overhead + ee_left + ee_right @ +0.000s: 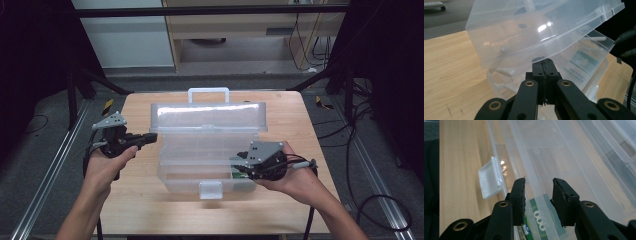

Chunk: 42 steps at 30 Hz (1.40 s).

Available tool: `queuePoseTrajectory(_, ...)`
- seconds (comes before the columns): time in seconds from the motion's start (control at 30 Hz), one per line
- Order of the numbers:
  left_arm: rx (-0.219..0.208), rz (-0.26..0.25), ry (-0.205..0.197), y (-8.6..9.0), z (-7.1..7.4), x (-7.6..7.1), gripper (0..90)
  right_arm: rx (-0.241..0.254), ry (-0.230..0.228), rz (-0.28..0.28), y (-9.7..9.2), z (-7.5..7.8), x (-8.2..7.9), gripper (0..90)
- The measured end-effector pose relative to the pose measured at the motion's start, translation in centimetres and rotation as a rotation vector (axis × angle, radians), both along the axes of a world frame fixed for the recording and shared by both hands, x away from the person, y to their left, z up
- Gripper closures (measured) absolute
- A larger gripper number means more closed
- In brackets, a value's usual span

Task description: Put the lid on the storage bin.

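Observation:
A clear plastic toolbox (pixel 200 160) stands open mid-table, its lid (pixel 207 117) raised at the back. My left gripper (pixel 151 138) is at the lid's left end, shut with nothing between its pads; in the left gripper view the left gripper (pixel 544 62) has its tips just under the lid (pixel 536 27). My right gripper (pixel 235 167) is at the box's front right corner. In the right gripper view the right gripper (pixel 539 182) stands open, with the box's thin front wall (pixel 534 182) running between the jaws and a green and white card (pixel 537 217) lying below inside the box.
The white front latch (pixel 210 189) hangs down at the box's front middle, and it is left of my jaws as the latch (pixel 490 178). A carry handle (pixel 208 92) sticks up behind the lid. Bare wooden table (pixel 140 200) surrounds the box; dark floor and cables lie beyond.

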<state>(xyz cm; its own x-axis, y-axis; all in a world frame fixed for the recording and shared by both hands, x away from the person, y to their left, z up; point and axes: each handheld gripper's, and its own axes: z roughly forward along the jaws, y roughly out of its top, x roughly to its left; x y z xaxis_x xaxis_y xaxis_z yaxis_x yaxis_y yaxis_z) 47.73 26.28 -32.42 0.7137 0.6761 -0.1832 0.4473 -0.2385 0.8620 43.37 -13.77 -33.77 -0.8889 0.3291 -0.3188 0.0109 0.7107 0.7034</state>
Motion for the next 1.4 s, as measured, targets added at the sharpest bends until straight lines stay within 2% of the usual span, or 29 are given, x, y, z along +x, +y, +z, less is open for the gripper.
queuePoseTrajectory(0.27,0.027,-0.009,-0.005,-0.1,-0.8,-0.9,89.8,0.038,-0.017,-0.081,-3.0,0.3,-1.1,68.9)
queuePoseTrajectory(0.47,0.040,-0.012,-0.013,-0.2,-1.2,-1.6,89.7,0.053,-0.018,-0.129,-4.9,0.0,-1.5,73.0)
queuePoseTrajectory(0.5,0.038,-0.014,-0.014,-0.2,-1.4,-1.8,89.7,0.058,-0.019,-0.151,-5.7,-0.3,-1.6,74.6)
queuePoseTrajectory(0.63,0.050,-0.014,-0.019,-0.2,-1.7,-2.1,89.7,0.066,-0.016,-0.177,-6.5,-0.6,-1.6,75.4)
queuePoseTrajectory(0.8,0.049,-0.019,-0.016,-0.2,-2.6,-2.6,89.8,0.075,-0.011,-0.227,-8.0,-1.5,-1.4,76.1)
queuePoseTrajectory(0.97,0.057,-0.018,-0.026,-0.2,-2.8,-2.8,89.8,0.075,-0.009,-0.247,-8.6,-1.8,-1.3,76.0)
queuePoseTrajectory(1.07,0.066,-0.018,-0.034,-0.3,-3.0,-3.1,89.7,0.078,-0.014,-0.287,-9.2,-2.1,-0.9,76.0)
queuePoseTrajectory(1.13,0.063,-0.017,-0.031,-0.3,-3.2,-3.2,89.7,0.077,-0.015,-0.295,-9.4,-2.2,-0.7,76.0)
queuePoseTrajectory(1.17,0.059,-0.019,-0.028,-0.2,-3.4,-3.3,89.7,0.076,-0.015,-0.319,-9.7,-2.5,-0.5,76.0)
queuePoseTrajectory(1.27,0.057,-0.018,-0.028,-0.2,-3.5,-3.3,89.7,0.069,-0.011,-0.333,-9.9,-2.8,-0.2,75.9)
queuePoseTrajectory(1.4,0.064,-0.012,-0.034,-0.3,-3.7,-3.5,89.7,0.092,-0.011,-0.384,-10.6,-3.4,0.4,75.5)
